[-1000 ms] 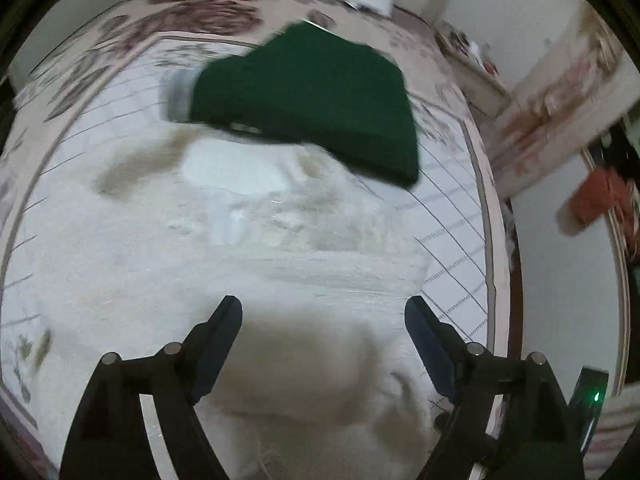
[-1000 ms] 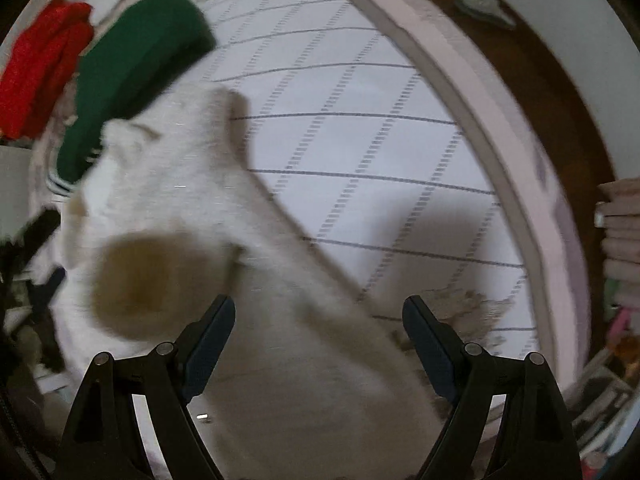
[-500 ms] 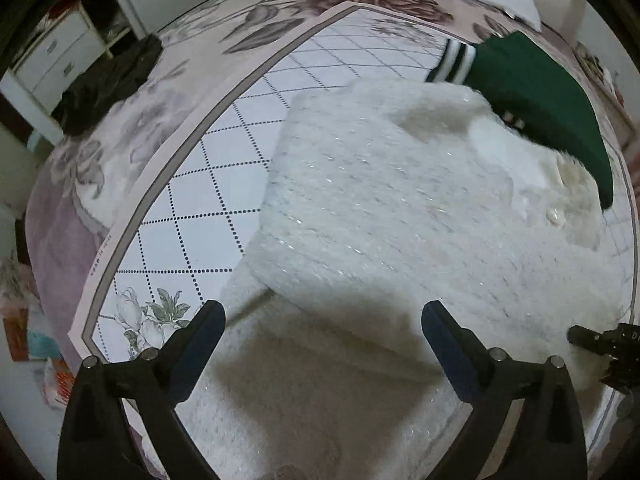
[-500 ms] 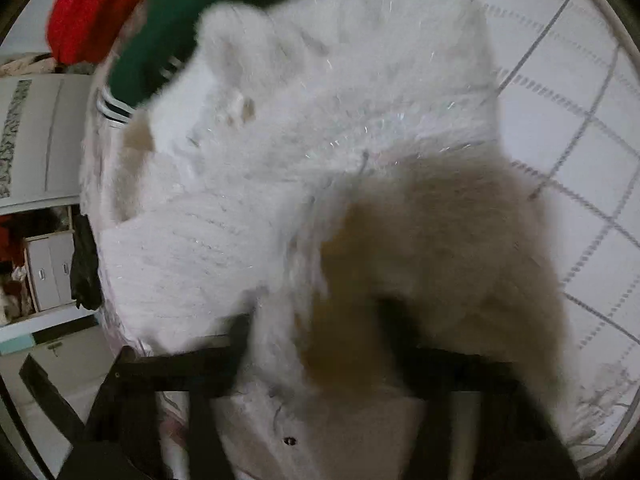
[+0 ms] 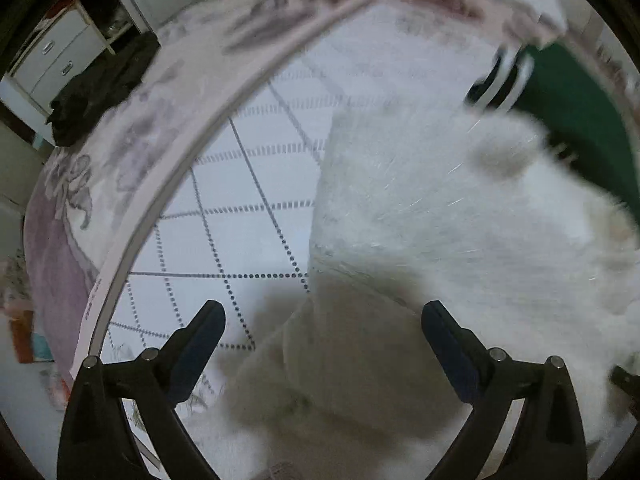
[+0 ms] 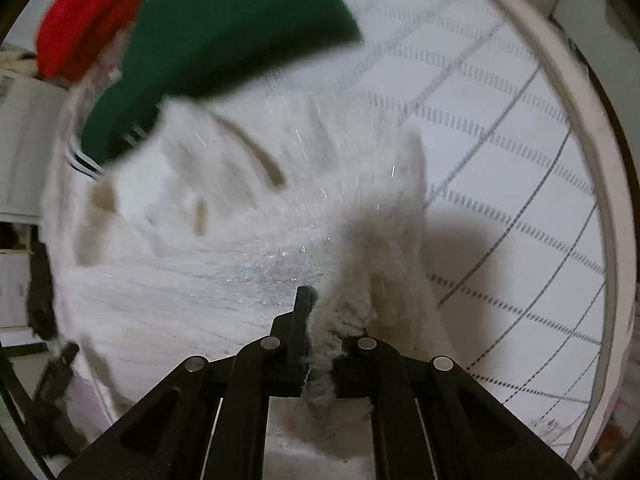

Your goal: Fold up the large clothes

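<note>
A white fluffy sweater [image 5: 440, 220] lies on the bed's diamond-patterned spread [image 5: 240, 208]. My left gripper [image 5: 322, 312] hovers open just above the sweater's shadowed left edge, and its wide jaws grip nothing. In the right wrist view the same sweater [image 6: 200, 280] fills the middle. My right gripper [image 6: 324, 312] is shut on a bunched fold of it, with fuzzy fabric squeezed between the pads. A folded green garment [image 6: 224, 32] with striped cuffs lies just beyond the sweater.
A red garment [image 6: 80, 20] lies behind the green one. A black garment [image 5: 104, 84] sits on the floral border at the far left, near a white dresser [image 5: 60, 60]. The spread's pale rim [image 6: 580, 120] curves along the right.
My right gripper went from wide open to shut on a fold of the white sweater. My left gripper sank closer over the sweater's left edge, jaws still wide.
</note>
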`<action>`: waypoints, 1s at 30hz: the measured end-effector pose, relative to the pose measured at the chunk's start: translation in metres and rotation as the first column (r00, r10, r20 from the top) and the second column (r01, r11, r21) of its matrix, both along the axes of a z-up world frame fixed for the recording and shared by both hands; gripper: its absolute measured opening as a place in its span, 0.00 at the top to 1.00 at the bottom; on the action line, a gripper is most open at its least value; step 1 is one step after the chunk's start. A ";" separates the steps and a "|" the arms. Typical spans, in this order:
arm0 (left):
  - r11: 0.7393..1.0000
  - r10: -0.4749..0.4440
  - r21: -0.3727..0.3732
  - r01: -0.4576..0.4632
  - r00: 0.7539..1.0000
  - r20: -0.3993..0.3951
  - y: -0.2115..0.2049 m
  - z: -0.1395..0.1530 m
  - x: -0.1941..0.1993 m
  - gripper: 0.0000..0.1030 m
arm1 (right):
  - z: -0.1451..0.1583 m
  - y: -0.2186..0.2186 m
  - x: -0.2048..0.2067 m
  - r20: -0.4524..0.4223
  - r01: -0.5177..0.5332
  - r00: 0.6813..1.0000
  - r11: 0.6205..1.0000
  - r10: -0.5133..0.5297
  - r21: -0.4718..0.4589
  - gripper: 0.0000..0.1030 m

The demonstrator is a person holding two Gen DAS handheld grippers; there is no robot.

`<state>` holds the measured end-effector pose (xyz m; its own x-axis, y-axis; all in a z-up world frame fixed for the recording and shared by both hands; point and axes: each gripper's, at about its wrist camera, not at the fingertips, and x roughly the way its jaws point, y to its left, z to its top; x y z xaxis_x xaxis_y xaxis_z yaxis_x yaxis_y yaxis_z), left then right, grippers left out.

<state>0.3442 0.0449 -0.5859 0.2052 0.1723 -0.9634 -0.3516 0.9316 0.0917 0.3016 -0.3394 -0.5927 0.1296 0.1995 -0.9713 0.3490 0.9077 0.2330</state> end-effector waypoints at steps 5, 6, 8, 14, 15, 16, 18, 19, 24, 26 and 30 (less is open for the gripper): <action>1.000 -0.020 -0.025 0.019 0.999 -0.035 0.007 -0.021 0.004 0.00 | -0.002 -0.005 -0.001 -0.036 0.077 0.997 0.996 -0.075 0.053 0.81; 0.999 -0.037 -0.003 0.037 0.999 -0.031 0.004 -0.015 0.002 0.00 | 0.005 -0.007 -0.002 -0.038 0.086 0.996 0.995 -0.084 0.043 0.67; 0.998 -0.064 0.024 0.064 0.998 -0.022 -0.002 0.004 -0.006 0.00 | 0.024 -0.007 -0.010 -0.029 0.090 0.995 0.996 -0.091 -0.027 0.55; 0.988 -0.104 0.117 0.101 0.995 0.014 -0.024 0.056 -0.004 0.00 | 0.082 0.009 -0.014 0.043 0.032 0.999 0.999 -0.032 0.014 0.53; 0.979 -0.121 0.167 0.116 0.993 0.016 -0.031 0.060 0.005 0.00 | 0.087 0.011 -0.012 0.046 0.015 0.999 0.999 -0.016 0.042 0.47; 0.972 -0.133 0.198 0.127 0.991 0.017 -0.034 0.061 0.014 0.00 | 0.087 0.025 -0.001 0.045 -0.025 0.999 0.995 0.020 0.096 0.44; 0.955 -0.159 0.255 0.153 0.987 0.007 -0.041 0.052 0.039 0.00 | 0.078 0.051 0.021 0.042 -0.067 0.997 0.981 0.060 0.182 0.43; 0.942 -0.173 0.290 0.168 0.985 -0.008 -0.044 0.040 0.054 0.00 | 0.064 0.067 0.039 0.027 -0.089 0.996 0.968 0.085 0.236 0.43; 0.907 -0.230 0.337 0.250 0.968 -0.098 -0.051 -0.010 0.099 0.00 | 0.002 0.121 0.103 -0.032 -0.122 0.989 0.925 0.143 0.359 0.43; 0.915 -0.230 0.314 0.255 0.966 -0.116 -0.048 -0.023 0.106 0.00 | -0.021 0.142 0.125 -0.030 -0.143 0.984 0.884 0.174 0.445 0.43; 0.929 -0.214 0.286 0.237 0.971 -0.108 -0.043 -0.030 0.106 0.00 | -0.055 0.160 0.145 -0.082 -0.175 0.971 0.903 0.223 0.392 0.47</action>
